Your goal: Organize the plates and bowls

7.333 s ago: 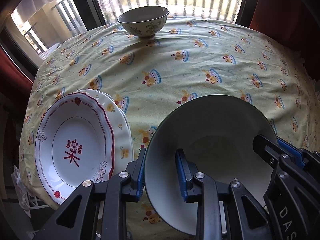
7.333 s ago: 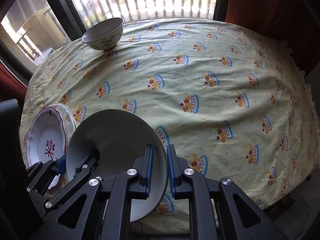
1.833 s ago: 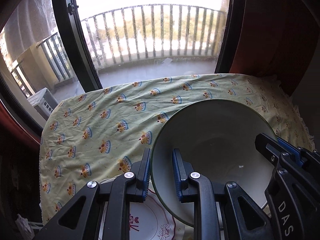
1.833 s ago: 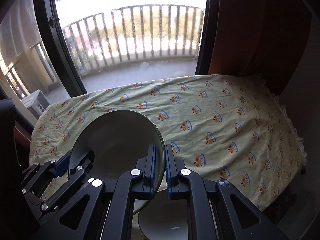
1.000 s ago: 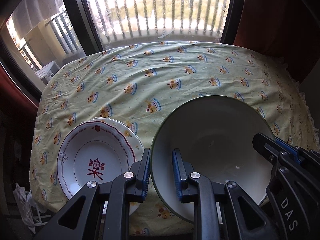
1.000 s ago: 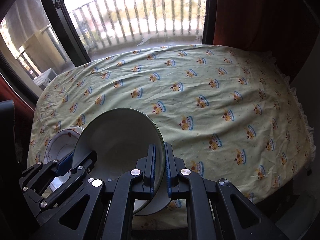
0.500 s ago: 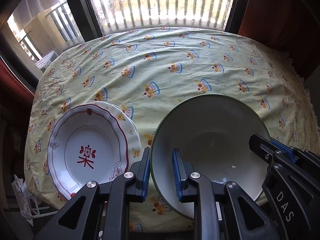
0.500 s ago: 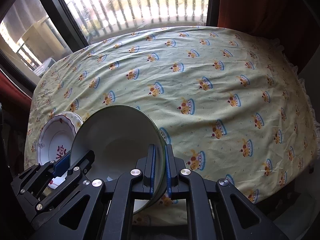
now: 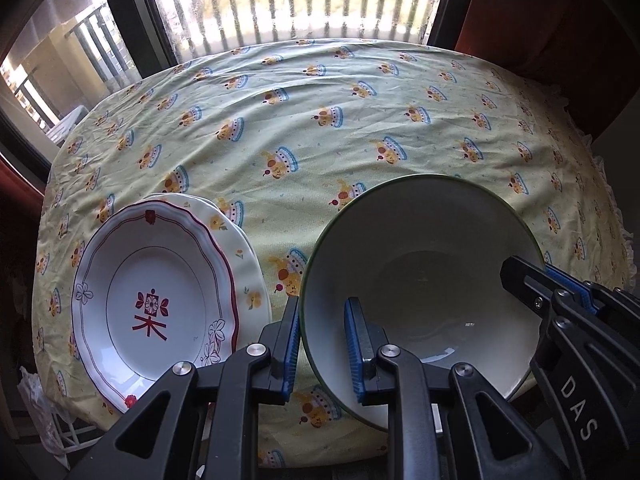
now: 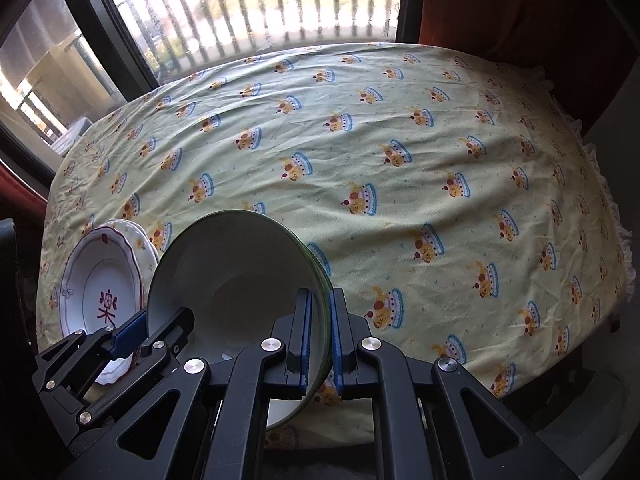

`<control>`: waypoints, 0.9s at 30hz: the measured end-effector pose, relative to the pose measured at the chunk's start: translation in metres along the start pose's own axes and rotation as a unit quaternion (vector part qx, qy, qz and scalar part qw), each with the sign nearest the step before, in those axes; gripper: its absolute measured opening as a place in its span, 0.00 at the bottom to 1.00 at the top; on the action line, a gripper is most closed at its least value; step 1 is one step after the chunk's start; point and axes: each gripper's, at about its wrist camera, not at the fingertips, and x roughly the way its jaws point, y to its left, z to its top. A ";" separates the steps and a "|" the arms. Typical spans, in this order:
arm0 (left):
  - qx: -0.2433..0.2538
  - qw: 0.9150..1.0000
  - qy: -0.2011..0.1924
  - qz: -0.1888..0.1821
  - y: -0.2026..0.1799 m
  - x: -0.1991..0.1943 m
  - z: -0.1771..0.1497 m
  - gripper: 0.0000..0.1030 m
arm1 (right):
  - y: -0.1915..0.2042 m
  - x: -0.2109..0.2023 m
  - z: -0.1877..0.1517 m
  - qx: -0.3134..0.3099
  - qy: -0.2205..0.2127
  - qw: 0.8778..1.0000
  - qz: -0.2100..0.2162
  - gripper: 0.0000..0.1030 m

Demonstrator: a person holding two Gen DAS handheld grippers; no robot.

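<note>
A large cream bowl with a green rim (image 9: 420, 264) hangs tilted over the near edge of the table, held from both sides. My left gripper (image 9: 322, 320) is shut on its left rim, one blue pad inside and one outside. My right gripper (image 10: 320, 308) is shut on the opposite rim of the bowl (image 10: 232, 272). Each gripper also shows in the other's view: the right gripper (image 9: 560, 292) and the left gripper (image 10: 136, 326). Just left of the bowl a white plate with red trim (image 9: 160, 280) lies on a floral plate (image 9: 244, 264).
The round table wears a yellow cloth with a crown print (image 9: 320, 140), wrinkled and hanging over the edges. Behind it stand a window with a dark frame (image 9: 156, 40) and balcony railing. A dark red curtain (image 9: 540, 20) hangs at the back right.
Both grippers have sunk toward the table with the bowl between them. The plates at the left have come fully into view, and the small bowl seen at the far side earlier is gone.
</note>
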 end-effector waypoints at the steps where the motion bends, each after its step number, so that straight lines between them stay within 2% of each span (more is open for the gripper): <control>1: 0.004 1.000 -0.002 -0.001 0.000 0.000 0.000 0.18 | 0.001 0.000 -0.001 -0.001 -0.002 1.000 -0.006 0.12; 8: 0.019 0.999 0.002 -0.037 0.006 0.004 0.001 0.27 | 0.002 0.000 -0.002 0.026 -0.005 0.999 -0.021 0.13; 12: 0.017 0.997 -0.011 -0.080 0.014 -0.001 0.002 0.39 | -0.002 -0.002 -0.005 0.052 -0.010 0.998 -0.015 0.13; 15: 0.030 0.995 -0.012 -0.099 0.014 -0.001 0.004 0.53 | 0.000 -0.002 -0.006 0.064 -0.011 0.998 -0.023 0.14; 17: 0.037 0.993 -0.006 -0.109 0.015 0.003 0.004 0.57 | 0.002 -0.002 -0.007 0.072 -0.011 0.997 -0.029 0.16; 19: 0.042 0.992 0.002 -0.121 0.017 0.008 0.004 0.59 | 0.004 -0.002 -0.008 0.083 -0.010 0.996 -0.026 0.29; 21: 0.045 0.990 0.011 -0.132 0.018 0.013 0.004 0.59 | 0.005 -0.002 -0.011 0.094 -0.007 0.995 -0.028 0.37; 27: 0.039 0.984 0.044 -0.168 0.021 0.033 0.004 0.59 | 0.007 0.000 -0.016 0.114 0.005 0.992 -0.049 0.52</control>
